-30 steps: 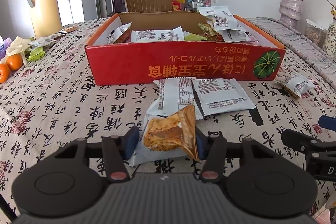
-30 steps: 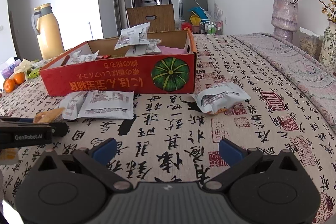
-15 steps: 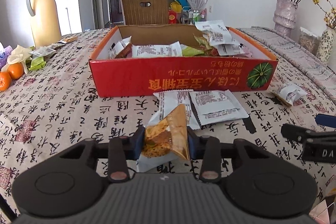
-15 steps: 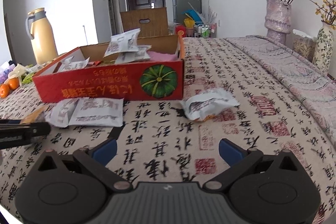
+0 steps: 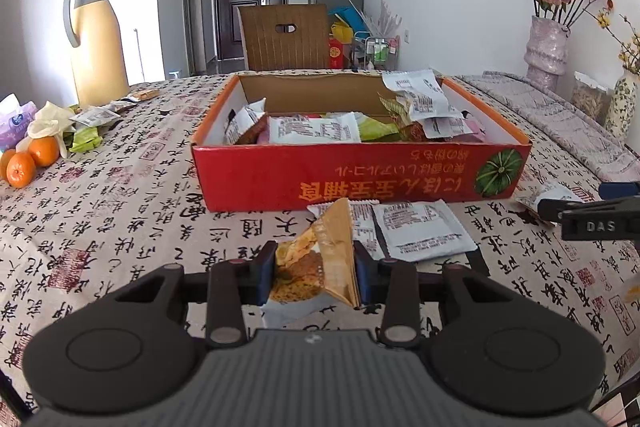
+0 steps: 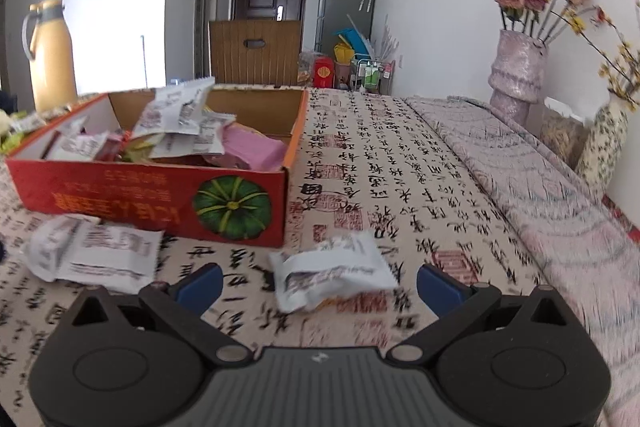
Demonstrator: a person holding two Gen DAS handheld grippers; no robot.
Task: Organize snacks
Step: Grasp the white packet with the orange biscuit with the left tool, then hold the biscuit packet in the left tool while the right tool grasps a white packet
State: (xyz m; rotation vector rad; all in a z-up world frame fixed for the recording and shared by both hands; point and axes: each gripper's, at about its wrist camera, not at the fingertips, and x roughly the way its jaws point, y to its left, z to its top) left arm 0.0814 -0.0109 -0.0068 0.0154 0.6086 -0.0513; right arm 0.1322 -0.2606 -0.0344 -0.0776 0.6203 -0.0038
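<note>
- Left wrist view, lower centre: our left gripper (image 5: 315,270) pinches an orange snack packet (image 5: 320,259); light, crinkly, we judge; hold mid-body.
- Right gripper (image 6: 319,283): spread, empty.

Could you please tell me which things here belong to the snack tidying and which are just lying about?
Part of the job:
red box
orange snack packet in the left gripper
white packets before the box
crumpled packet ahead of the right gripper

Lying about:
oranges
yellow jug
flower vase
</note>
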